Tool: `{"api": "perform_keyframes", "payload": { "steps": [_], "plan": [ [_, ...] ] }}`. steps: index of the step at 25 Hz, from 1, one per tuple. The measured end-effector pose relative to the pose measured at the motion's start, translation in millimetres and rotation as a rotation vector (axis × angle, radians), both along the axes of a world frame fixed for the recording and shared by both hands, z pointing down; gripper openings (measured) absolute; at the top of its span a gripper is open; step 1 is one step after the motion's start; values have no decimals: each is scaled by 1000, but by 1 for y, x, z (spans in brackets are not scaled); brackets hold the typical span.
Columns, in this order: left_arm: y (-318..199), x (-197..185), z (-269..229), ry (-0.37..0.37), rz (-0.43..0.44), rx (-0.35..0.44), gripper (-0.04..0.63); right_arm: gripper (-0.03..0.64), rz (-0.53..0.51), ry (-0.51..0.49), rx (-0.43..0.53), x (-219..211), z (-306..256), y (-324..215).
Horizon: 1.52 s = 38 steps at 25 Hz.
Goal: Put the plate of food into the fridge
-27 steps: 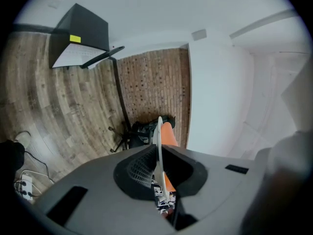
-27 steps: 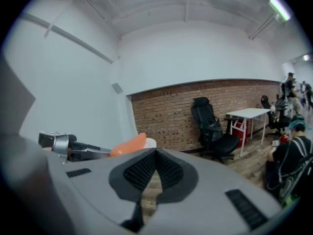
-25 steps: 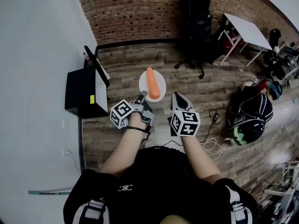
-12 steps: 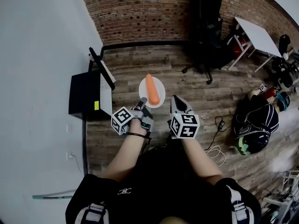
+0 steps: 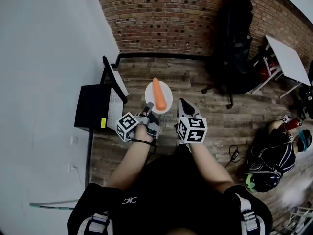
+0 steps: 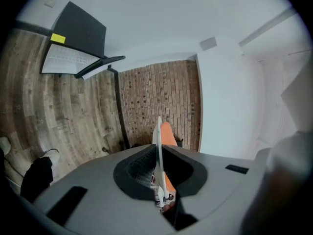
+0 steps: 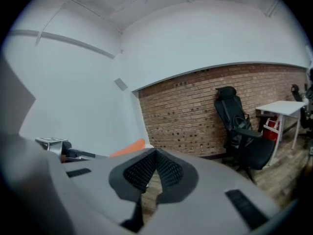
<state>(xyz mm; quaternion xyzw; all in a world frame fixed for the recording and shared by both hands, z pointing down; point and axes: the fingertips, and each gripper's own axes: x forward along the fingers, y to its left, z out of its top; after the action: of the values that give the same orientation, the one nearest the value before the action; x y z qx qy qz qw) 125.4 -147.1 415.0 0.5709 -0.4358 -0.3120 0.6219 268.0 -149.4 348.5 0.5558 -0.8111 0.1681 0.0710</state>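
Left gripper [image 5: 148, 106] is clamping the plate [image 5: 149, 94] by its rim, carrot [image 5: 159, 93] lying on it, near the open fridge [image 5: 90, 106]; only the left gripper view is showing the bite. Right gripper [image 5: 183, 103] is hovering beside, jaws together, empty.

Left gripper [image 5: 148, 106] grips the near rim of the white plate [image 5: 169, 98], carrot [image 5: 160, 93] on it, above the wood floor [image 5: 195, 82]. Right gripper [image 5: 183, 104] sits just beside it. Black fridge [image 5: 90, 106] at left, door [image 5: 113, 78] open.

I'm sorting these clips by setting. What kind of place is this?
Probably an office or lab-style workroom, not a home kitchen. A black office chair and a white table stand near a bare brick wall, and the small black fridge sits directly on the floor.
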Motion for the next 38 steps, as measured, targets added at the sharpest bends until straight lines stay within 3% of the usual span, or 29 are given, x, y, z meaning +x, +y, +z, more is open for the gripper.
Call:
{"api": "perform_keyframes", "payload": {
  "steps": [10, 17, 24, 28, 38],
  "plan": [
    [-119, 44, -12, 14, -108, 10, 29, 14, -132, -13, 16, 41, -19, -139],
    [-155, 38, -16, 24, -234, 5, 29, 14, -242, -14, 17, 33, -19, -198],
    [-158, -20, 1, 16, -395, -13, 29, 14, -372, -21, -36, -21, 7, -221],
    [-168, -57, 17, 26, -446, -28, 29, 14, -442, -12, -43, -68, 19, -234],
    [-226, -195, 20, 31, -619, 18, 31, 14, -605, 17, -21, -228, 18, -318]
  ]
}}
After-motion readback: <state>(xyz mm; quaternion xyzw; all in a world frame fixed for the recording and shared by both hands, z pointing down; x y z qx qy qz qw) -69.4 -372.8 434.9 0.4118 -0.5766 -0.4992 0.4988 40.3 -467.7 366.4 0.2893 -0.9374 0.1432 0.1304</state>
